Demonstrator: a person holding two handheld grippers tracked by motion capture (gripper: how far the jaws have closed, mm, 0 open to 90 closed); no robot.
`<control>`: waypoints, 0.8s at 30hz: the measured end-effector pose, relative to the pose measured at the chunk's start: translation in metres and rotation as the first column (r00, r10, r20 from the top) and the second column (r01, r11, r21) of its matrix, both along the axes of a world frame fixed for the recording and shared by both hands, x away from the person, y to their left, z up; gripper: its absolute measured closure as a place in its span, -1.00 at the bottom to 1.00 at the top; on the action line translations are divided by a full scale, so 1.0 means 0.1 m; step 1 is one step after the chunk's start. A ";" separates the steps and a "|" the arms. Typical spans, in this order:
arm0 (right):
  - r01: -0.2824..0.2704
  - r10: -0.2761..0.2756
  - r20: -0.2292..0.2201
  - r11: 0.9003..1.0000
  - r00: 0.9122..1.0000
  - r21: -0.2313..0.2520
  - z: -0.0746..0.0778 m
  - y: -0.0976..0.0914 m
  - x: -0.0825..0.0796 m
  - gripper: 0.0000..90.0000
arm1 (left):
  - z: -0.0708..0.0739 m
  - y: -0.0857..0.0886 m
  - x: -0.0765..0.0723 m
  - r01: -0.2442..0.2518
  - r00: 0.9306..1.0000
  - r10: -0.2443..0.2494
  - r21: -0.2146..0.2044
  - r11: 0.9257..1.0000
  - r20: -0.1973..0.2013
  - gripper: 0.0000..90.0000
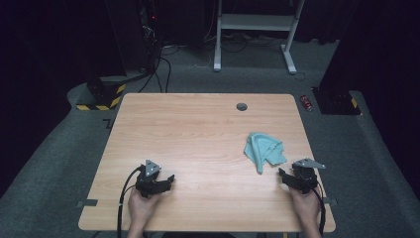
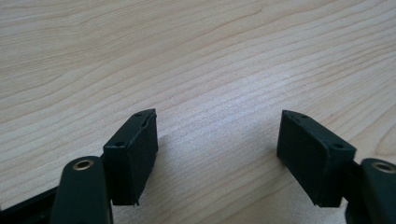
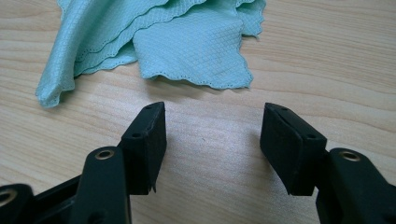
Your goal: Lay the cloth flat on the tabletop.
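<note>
black jaws of the right tongs (image 3: pixel 212 135) stand nearest in the right gripper view, spread wide and released, with bare wood grain between them and nothing gripped. just beyond their tips lies the green cloth (image 3: pixel 159 42), a thin quilted-pattern cloth with a scalloped edge, crumpled into overlapping folds. its nearest corner sits ahead of the gap between the jaws, close to them but apart; no pad touches it. one long fold trails off past the left-hand jaw in that view.

from the high view, the right tongs (image 1: pixel 287 177) rest low over the surface (image 1: pixel 198 134), held in the person's right hand (image 1: pixel 306 206), with the green cloth (image 1: pixel 264 150) just ahead of them and slightly toward the left tongs. the cloth lies flat on the wood, not lifted.

left tongs (image 1: pixel 167 181) sit well apart from the cloth, held in the left hand (image 1: pixel 141 206) near the person's edge. in the left gripper view the left tongs (image 2: pixel 217 140) are likewise released, jaws wide, with plain wood between and ahead of them. a cable (image 1: pixel 121 198) trails from the left tongs back along the forearm.

a small round grey grommet (image 1: pixel 241 106) sits in the surface far ahead of both tongs, near the far edge.
</note>
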State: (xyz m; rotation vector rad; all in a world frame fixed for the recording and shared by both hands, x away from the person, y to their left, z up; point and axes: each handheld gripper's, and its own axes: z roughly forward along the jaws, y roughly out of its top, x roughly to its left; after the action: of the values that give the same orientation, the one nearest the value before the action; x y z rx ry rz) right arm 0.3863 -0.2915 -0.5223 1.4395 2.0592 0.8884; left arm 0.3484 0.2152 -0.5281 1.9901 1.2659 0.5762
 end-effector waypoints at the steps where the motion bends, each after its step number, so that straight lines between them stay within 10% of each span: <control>1: 0.000 0.000 0.000 1.000 1.000 0.000 0.00 0.00 0.00 -0.09 | 0.00 0.00 0.00 -0.001 1.000 0.001 0.000 1.000 0.000 -0.35; 19: -0.020 0.020 0.022 1.000 1.000 -0.019 0.01 0.07 -0.02 0.07 | 0.00 0.01 0.00 -0.001 1.000 0.001 -0.005 1.000 -0.004 -0.35; 24: -0.074 0.073 0.024 0.996 0.997 0.043 0.07 0.18 0.00 0.07 | 0.00 0.01 0.00 0.001 1.000 -0.001 0.000 1.000 -0.003 -0.35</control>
State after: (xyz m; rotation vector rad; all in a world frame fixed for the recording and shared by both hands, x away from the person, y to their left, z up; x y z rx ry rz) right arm 0.3863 -0.2739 -0.5150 1.3779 2.0999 0.9801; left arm 0.3487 0.2161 -0.5278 1.9922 1.2665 0.5734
